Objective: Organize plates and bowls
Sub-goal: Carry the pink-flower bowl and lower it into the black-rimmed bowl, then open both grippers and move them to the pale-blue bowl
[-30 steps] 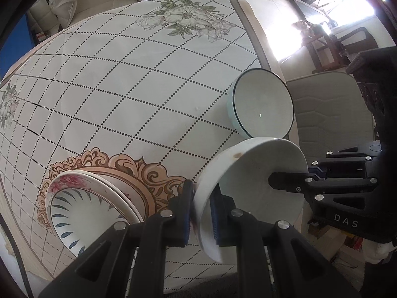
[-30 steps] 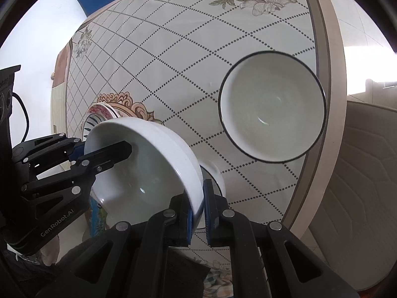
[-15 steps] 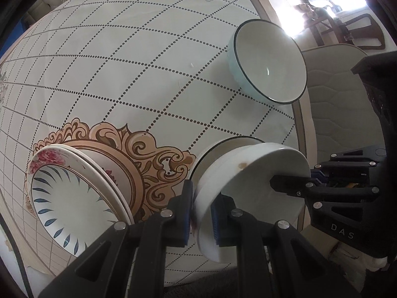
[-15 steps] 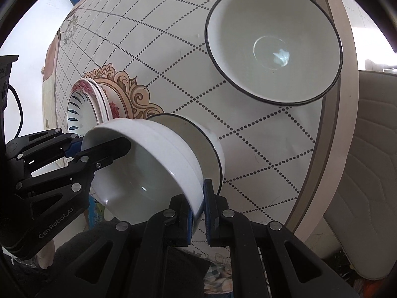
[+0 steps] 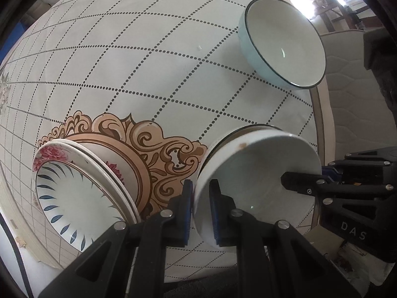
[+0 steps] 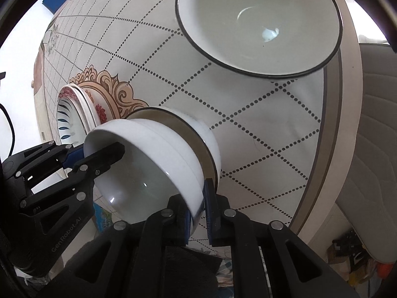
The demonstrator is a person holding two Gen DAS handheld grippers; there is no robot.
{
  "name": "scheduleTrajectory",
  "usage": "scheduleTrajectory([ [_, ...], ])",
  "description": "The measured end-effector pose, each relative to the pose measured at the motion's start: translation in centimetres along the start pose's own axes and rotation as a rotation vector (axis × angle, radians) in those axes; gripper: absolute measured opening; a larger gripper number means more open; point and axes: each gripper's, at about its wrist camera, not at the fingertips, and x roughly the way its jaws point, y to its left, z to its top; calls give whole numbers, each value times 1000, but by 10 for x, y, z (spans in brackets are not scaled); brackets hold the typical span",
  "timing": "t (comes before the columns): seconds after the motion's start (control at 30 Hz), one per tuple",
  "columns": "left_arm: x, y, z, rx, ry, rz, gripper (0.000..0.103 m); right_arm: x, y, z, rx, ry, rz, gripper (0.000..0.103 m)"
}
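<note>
**Two grippers set a white bowl into another on the patterned table**

A round table (image 5: 139, 57) covered in a pale cloth with a dotted diamond grid and a tan scrollwork medallion fills both views. Beyond its rim stands a grey quilted chair (image 6: 377, 129).

The plain white ceramic bowl (image 5: 258, 173) sits nested in a dark-rimmed white bowl (image 6: 198, 129) near the table's edge. The left gripper (image 5: 201, 208) pinches the near rim of the plain white ceramic bowl between its blue pads. The right gripper (image 6: 198, 213) straddles the opposite rim; its jaws have just been opening slightly, and a sliver of gap shows beside its outer pad.

A large pale-blue bowl with a black rim (image 5: 282, 42) stands empty and apart, farther along the table's edge. A stack of flowered plates topped by a blue-leaf plate (image 5: 74, 193) lies on the medallion.

Only the left wrist view shows dim furniture past the table and a brown speck on the held bowl's rim. Only the right wrist view shows a blue object (image 6: 48, 1) beyond the far side and clutter on the floor.
</note>
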Motion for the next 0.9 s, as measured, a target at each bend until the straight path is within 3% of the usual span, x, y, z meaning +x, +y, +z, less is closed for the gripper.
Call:
scheduleTrajectory([
  [0.37,2,-1,-4,-2,-10,3,12,-10,9,-2,-31,43,-106,19],
  [0.47,1,-1,-5,1,-11,-4,12,-12,5,-4,-32,23,-99,9],
  [0.6,1,-1,-3,3,-12,-5,12,-14,-4,-5,-18,17,-48,8],
  [0.77,-23,4,-2,-9,-68,31,13,-37,-7,-11,-40,-88,-31,8],
  [0.9,-54,-1,14,2,-158,51,13,-76,-19,-10,-28,-226,-43,10],
])
